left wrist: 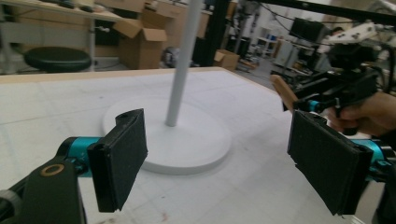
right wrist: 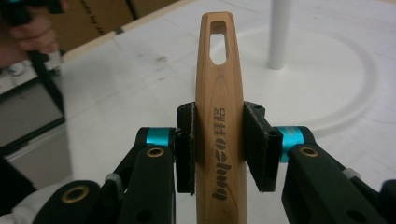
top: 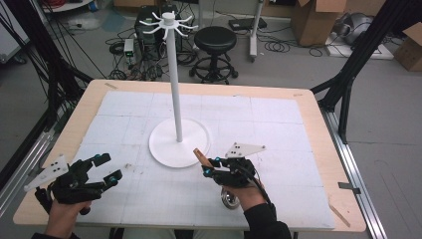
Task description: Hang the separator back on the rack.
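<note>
A wooden handle (right wrist: 219, 116) with a slotted hanging hole at its tip stands between the pads of my right gripper (right wrist: 219, 140), which is shut on it. From above, the handle (top: 200, 156) points up and left from the right gripper (top: 211, 167), beside the round base (top: 179, 142) of a white stand. A shiny metal end (top: 230, 200) of the utensil shows below the hand. The stand's pole (top: 174, 74) carries a ring of hooks (top: 168, 22). My left gripper (top: 107, 167) rests at the front left, open with nothing between its fingers (left wrist: 119, 158).
The table (top: 318, 129) is wood-edged with a white mat. Behind it stand a black stool (top: 215, 40), cardboard boxes (top: 318, 20) and cables on the floor. Black frame struts (top: 348, 64) rise at both sides.
</note>
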Tool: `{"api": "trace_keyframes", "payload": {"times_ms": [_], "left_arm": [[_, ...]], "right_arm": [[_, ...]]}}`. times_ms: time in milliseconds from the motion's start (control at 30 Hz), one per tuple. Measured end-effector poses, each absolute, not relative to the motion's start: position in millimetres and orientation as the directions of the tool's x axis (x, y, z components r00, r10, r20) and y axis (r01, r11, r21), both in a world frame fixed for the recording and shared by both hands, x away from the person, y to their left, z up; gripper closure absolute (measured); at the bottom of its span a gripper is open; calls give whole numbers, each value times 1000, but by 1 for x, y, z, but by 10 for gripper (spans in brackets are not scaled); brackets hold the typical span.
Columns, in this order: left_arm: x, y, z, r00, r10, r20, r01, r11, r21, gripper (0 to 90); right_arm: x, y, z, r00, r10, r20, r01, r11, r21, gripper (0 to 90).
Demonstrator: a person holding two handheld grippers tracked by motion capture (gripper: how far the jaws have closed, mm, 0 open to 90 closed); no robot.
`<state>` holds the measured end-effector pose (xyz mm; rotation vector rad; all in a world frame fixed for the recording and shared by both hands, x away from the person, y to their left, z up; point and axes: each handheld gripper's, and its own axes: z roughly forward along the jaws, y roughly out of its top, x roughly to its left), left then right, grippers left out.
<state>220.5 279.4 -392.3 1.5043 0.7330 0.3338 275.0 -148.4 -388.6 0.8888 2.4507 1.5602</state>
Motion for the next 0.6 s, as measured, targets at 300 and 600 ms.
{"api": "trace_keyframes", "payload": {"times_ms": [300,600], "left_arm": [[221,263,-379,822,504,-267,254,95,962,215],[226,242,-363,866,427,-261,251,81,965,198]], "right_arm": [[265,-135,-385,-890,398,221,350,288,891,670],[256,-126,-380,-931,282,233,302,234,924,670]]}}
